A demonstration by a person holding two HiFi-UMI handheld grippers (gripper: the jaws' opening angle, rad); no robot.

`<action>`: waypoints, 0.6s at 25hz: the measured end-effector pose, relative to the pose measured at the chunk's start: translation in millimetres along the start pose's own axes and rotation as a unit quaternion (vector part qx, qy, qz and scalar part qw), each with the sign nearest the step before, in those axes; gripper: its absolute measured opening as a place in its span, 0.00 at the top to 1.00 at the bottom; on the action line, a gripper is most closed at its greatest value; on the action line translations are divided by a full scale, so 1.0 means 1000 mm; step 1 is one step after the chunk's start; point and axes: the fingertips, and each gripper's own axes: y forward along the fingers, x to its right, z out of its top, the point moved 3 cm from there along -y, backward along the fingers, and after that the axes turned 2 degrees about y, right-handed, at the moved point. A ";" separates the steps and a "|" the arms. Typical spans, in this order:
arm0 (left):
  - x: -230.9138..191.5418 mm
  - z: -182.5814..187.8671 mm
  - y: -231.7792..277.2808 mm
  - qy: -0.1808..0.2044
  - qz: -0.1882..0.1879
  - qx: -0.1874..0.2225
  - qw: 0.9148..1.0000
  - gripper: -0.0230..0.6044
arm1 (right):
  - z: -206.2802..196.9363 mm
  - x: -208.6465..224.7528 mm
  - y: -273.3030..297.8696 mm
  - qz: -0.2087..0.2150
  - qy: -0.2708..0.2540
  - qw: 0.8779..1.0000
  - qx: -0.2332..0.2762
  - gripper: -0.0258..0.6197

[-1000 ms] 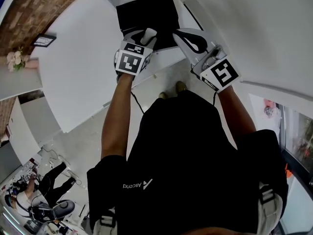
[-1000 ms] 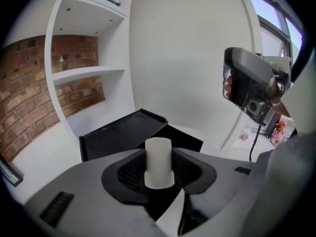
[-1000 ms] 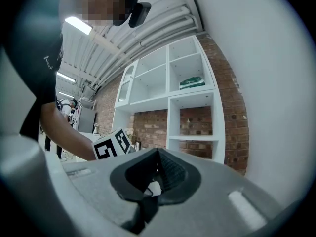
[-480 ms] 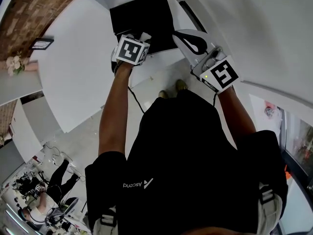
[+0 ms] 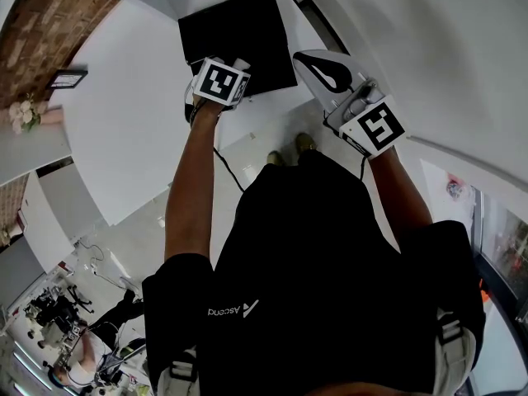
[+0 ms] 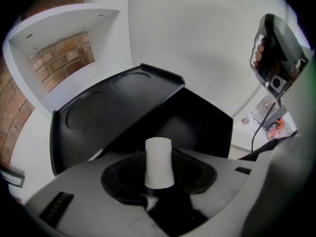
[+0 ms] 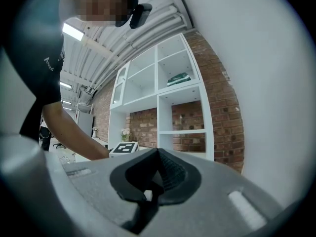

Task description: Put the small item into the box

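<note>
— From the head we look steeply down; the black box (image 5: pixel 235 31) sits at the frame's top centre.
— From the left gripper (image 6: pixel 158 174) we share that box, close ahead. From the right gripper (image 7: pixel 153 181) we face sideways, toward white shelves (image 7: pixel 182 131) at centre.

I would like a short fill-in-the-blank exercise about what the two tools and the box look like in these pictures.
The left tool holds a small ___ cylinder.
The box in front of it is ___ in colour.
The right tool has its jaws ___, with nothing between them.
Missing words: white; black; closed.
</note>
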 end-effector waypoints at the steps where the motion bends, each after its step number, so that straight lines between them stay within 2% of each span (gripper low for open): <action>1: 0.000 0.000 0.001 0.000 0.000 -0.001 1.000 0.70 | 0.000 0.002 0.000 0.000 0.001 1.000 0.001 0.96; 10: -0.003 0.002 0.003 -0.001 0.003 0.005 1.000 0.70 | -0.007 0.008 0.004 0.000 0.008 1.000 -0.006 0.96; 15: -0.004 0.003 -0.002 0.001 0.016 0.021 1.000 0.69 | -0.007 0.005 0.005 0.001 0.012 1.000 -0.010 0.96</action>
